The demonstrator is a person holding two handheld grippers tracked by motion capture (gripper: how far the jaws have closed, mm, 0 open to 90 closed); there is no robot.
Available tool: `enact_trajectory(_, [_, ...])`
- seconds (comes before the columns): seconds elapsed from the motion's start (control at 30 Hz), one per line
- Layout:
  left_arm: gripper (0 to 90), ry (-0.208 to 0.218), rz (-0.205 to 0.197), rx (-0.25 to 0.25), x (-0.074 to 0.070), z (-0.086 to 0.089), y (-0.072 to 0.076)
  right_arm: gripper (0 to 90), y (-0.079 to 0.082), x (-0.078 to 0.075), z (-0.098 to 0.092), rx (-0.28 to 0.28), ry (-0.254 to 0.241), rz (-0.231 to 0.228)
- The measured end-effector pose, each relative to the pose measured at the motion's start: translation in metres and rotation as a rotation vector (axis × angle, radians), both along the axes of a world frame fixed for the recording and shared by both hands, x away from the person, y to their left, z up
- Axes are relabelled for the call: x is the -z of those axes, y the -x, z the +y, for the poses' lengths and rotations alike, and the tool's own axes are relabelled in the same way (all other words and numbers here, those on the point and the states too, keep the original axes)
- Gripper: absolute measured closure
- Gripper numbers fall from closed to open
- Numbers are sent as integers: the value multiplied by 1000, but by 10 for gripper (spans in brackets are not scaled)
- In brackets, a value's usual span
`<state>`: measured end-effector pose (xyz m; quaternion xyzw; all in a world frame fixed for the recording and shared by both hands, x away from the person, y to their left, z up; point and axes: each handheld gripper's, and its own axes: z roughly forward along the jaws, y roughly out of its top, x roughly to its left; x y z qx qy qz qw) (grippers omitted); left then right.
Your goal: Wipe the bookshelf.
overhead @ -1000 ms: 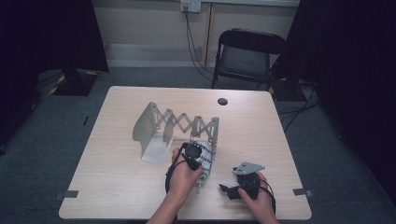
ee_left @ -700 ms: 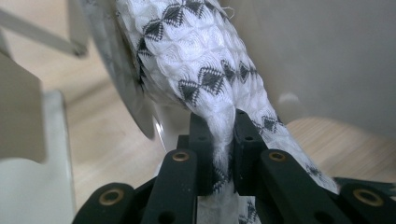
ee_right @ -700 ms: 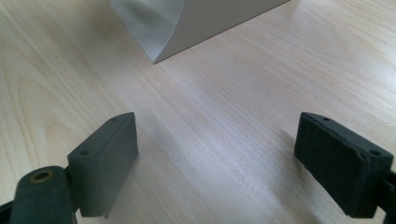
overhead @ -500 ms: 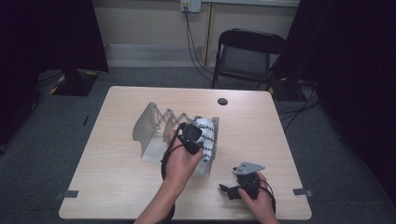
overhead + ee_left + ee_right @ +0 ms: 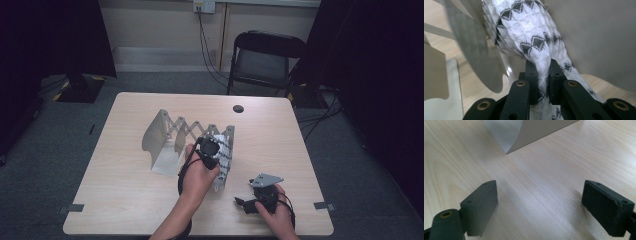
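A grey accordion rack stands stretched out on the light wooden table. A white cloth with black diamond patterns hangs against the rack's right end panel. My left gripper is shut on that cloth. In the left gripper view its jaws pinch a bunched fold of the cloth, close to a grey rack panel. My right gripper rests near the table's front right, open. Bare tabletop lies between its pads, and a rack foot shows ahead.
A small dark round disc sits on the table's far side. A black folding chair stands beyond the table, with cables along the wall. Tape marks lie on the grey floor beside the table.
My left hand has risen and moved away from me with the cloth, bringing it up against the rack's right end. The right gripper has stayed put.
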<state>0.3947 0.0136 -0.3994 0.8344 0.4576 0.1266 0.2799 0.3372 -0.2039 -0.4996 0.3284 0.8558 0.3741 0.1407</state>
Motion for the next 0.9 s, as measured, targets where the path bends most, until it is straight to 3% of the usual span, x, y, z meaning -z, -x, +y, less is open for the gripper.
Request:
enact_trajectory(0.6, [815, -16, 99, 2, 49, -3, -1, 128, 0, 0, 0, -2, 1, 0])
enact_trajectory(0.9, [817, -13, 122, 20, 59, 1, 5, 128, 0, 0, 0, -3, 1, 1])
